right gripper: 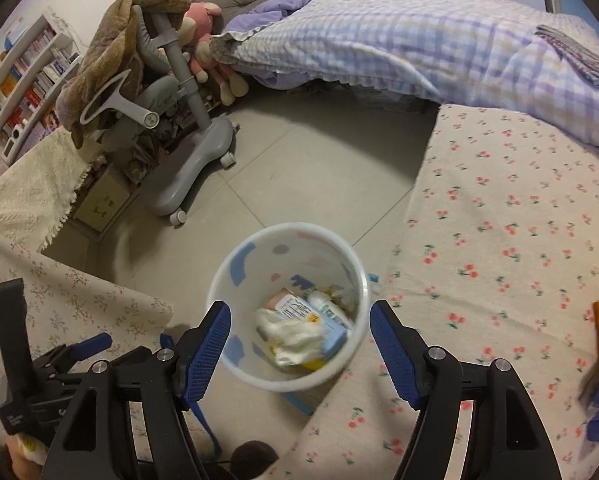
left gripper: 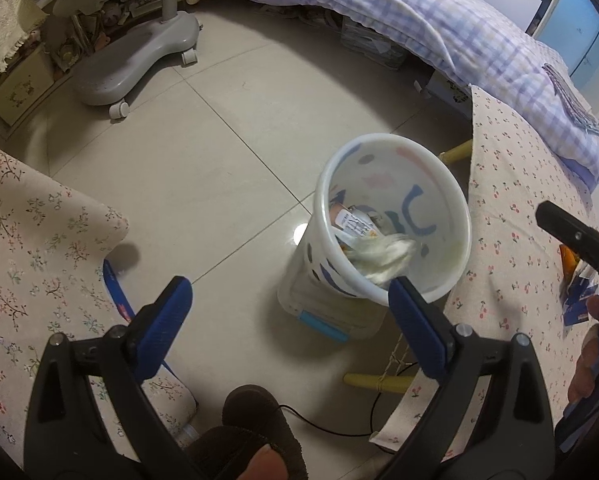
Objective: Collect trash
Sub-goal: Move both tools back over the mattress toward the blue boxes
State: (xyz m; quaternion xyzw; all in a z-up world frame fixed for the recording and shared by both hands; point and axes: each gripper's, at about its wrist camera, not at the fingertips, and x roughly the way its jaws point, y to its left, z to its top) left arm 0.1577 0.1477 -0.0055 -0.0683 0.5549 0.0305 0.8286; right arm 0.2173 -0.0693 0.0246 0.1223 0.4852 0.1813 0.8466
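Note:
A white trash bin (left gripper: 395, 184) with coloured shapes stands on the tiled floor beside the cherry-print table; it also shows in the right wrist view (right gripper: 235, 264). A crumpled white tissue (left gripper: 383, 258) lies in the bin on top of a small box and other trash, and it shows in the right wrist view too (right gripper: 295, 340). My left gripper (left gripper: 289, 292) is open and empty, above the floor just left of the bin. My right gripper (right gripper: 299, 320) is open and empty, directly above the bin's mouth. Orange and blue wrappers (left gripper: 577, 280) lie on the table at the right.
The cherry-print table (right gripper: 499, 220) is on the right, and a floral cloth surface (left gripper: 31, 240) on the left. A grey wheeled chair base (left gripper: 139, 52) stands further back. A bed with a checked quilt (right gripper: 399, 40) is behind. A cable runs on the floor.

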